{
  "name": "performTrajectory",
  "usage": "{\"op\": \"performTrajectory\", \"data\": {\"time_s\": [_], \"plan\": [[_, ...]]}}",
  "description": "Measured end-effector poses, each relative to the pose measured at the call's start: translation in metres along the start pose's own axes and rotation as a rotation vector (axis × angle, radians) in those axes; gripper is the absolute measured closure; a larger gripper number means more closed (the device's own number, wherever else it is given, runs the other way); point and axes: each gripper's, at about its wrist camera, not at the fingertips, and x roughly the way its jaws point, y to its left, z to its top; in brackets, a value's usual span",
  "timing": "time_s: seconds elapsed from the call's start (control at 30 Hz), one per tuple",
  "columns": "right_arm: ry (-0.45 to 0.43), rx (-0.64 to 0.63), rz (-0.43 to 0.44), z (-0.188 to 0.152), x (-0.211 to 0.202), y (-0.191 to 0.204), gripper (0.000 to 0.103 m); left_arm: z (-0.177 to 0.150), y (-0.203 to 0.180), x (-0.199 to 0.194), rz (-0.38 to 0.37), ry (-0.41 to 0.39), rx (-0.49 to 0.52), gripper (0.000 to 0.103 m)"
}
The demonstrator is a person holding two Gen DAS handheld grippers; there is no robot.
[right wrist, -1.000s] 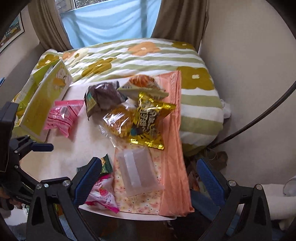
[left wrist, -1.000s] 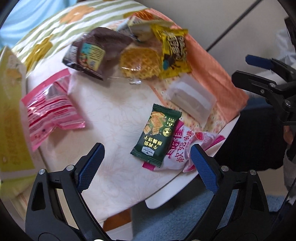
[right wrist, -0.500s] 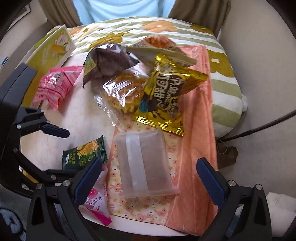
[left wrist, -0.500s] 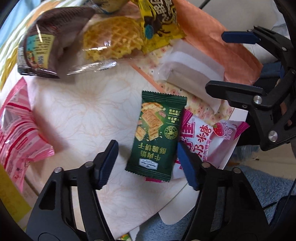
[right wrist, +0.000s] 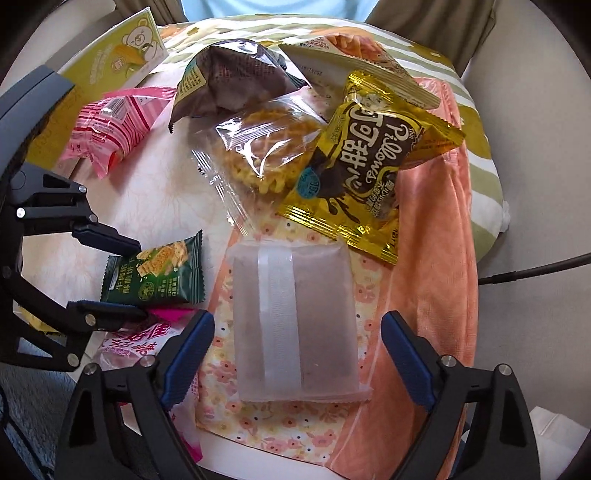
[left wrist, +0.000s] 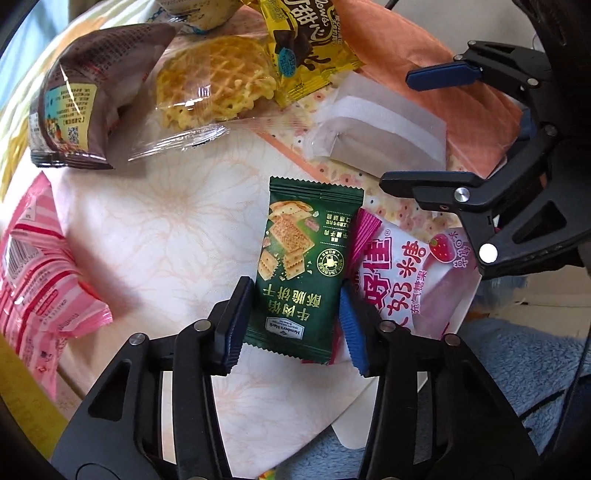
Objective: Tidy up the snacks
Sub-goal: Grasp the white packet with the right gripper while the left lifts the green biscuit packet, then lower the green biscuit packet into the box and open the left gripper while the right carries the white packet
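Snack-strewn round table [left wrist: 155, 236] beside bed [right wrist: 484, 147]

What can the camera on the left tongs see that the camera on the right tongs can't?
Only the left camera shows the strawberry picture on the pink candy bag and the blue carpet. Only the right camera shows the yellow bear box, the curtains and the striped blanket. Both show the green cracker packet between the left tongs, the waffle, the brown bag and the frosted packet.
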Motion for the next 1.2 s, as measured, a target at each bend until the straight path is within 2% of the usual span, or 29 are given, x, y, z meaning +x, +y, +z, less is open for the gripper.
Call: {"op": "performTrajectory", "data": {"time_s": [0.43, 0.5, 0.57, 0.7, 0.77, 0.97, 1.07, 1.2], "plan": [[0.017, -0.039, -0.005, -0.001, 0.015, 0.004, 0.013, -0.011, 0.037, -0.011, -0.016, -0.012, -0.101, 0.061], [0.019, -0.041, -0.009, -0.002, 0.017, 0.005, 0.017, -0.013, 0.042, -0.014, -0.008, -0.017, -0.116, 0.061], [0.024, -0.041, -0.021, -0.002, 0.018, 0.003, 0.026, -0.013, 0.045, -0.014, -0.006, -0.022, -0.13, 0.061], [0.016, -0.047, -0.016, -0.004, 0.02, 0.002, 0.035, -0.018, 0.051, -0.02, 0.003, -0.031, -0.149, 0.061], [0.006, -0.051, -0.019, -0.004, 0.018, 0.004, 0.043, -0.024, 0.054, -0.025, 0.005, -0.038, -0.159, 0.061], [-0.016, -0.014, -0.019, -0.002, 0.01, -0.001, 0.045, -0.033, 0.05, -0.046, 0.016, -0.068, -0.19, 0.061], [-0.024, 0.014, 0.002, -0.001, 0.0, -0.002, 0.045, -0.038, 0.05, -0.057, -0.002, -0.096, -0.221, 0.061], [-0.042, 0.017, 0.023, -0.004, -0.018, 0.001, 0.045, -0.049, 0.048, -0.084, 0.022, -0.138, -0.248, 0.061]]}}
